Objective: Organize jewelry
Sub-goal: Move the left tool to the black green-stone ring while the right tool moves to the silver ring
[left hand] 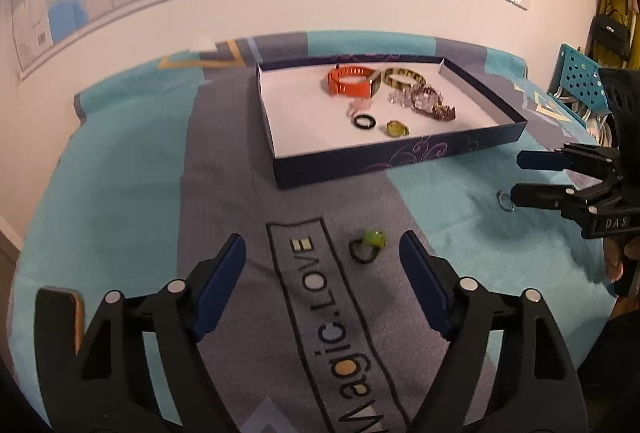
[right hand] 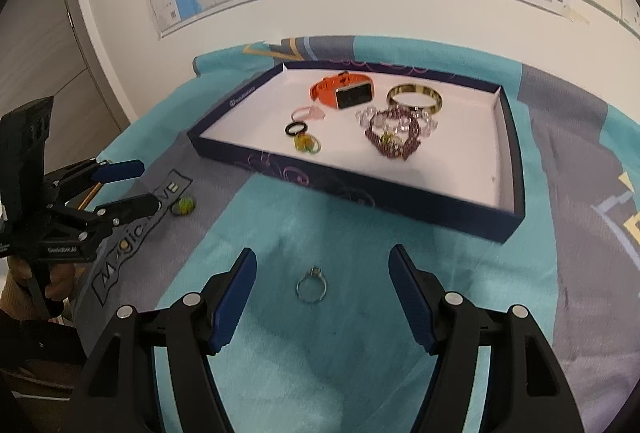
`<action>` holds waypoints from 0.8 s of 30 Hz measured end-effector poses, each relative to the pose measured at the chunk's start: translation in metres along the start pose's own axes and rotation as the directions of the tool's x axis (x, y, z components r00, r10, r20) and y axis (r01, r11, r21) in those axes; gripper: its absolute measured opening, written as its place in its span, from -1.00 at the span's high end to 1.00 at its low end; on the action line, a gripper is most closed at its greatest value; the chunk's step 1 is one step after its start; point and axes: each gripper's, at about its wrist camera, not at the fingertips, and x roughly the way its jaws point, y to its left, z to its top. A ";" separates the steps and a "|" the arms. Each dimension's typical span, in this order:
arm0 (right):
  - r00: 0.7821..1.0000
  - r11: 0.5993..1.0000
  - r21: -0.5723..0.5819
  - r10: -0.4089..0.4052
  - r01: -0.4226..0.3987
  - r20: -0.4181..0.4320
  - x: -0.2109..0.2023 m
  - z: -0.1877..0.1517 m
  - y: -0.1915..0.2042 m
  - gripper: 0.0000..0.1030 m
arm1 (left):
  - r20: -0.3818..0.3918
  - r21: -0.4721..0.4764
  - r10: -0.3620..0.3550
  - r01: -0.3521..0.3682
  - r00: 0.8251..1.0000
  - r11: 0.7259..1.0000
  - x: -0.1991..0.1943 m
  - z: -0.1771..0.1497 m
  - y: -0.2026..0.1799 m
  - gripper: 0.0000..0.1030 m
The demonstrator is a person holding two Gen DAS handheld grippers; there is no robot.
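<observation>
left gripper (left hand: 322,265) open over green ring (left hand: 370,243), right gripper (right hand: 322,279) open over silver ring (right hand: 311,287)

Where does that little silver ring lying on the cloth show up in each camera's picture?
Left wrist view: the silver ring lies far right on turquoise cloth, at the right gripper.
Right wrist view: the ring lies low and central, ahead of the open jaws.
Shared landmark: the dark blue tray, beyond the ring.

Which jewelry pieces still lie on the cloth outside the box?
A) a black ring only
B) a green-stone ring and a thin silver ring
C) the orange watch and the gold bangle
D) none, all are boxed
B: the green-stone ring and the thin silver ring both lie on the cloth, in front of the box.
</observation>
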 end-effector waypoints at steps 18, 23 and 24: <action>1.000 1.000 -0.013 0.006 -0.006 -0.028 0.005 -0.011 0.008 -0.28 | -0.085 0.052 -0.063 0.067 0.994 0.996 0.029 0.005 -0.026 0.23; 0.999 1.000 -0.011 0.008 -0.008 -0.031 0.006 -0.011 0.008 -0.28 | -0.092 0.062 -0.045 0.051 0.995 0.997 0.031 0.005 -0.028 0.35; 0.999 1.000 -0.011 0.009 -0.010 -0.031 0.006 -0.011 0.008 -0.28 | -0.092 0.065 -0.041 0.047 0.995 0.997 0.031 0.005 -0.029 0.39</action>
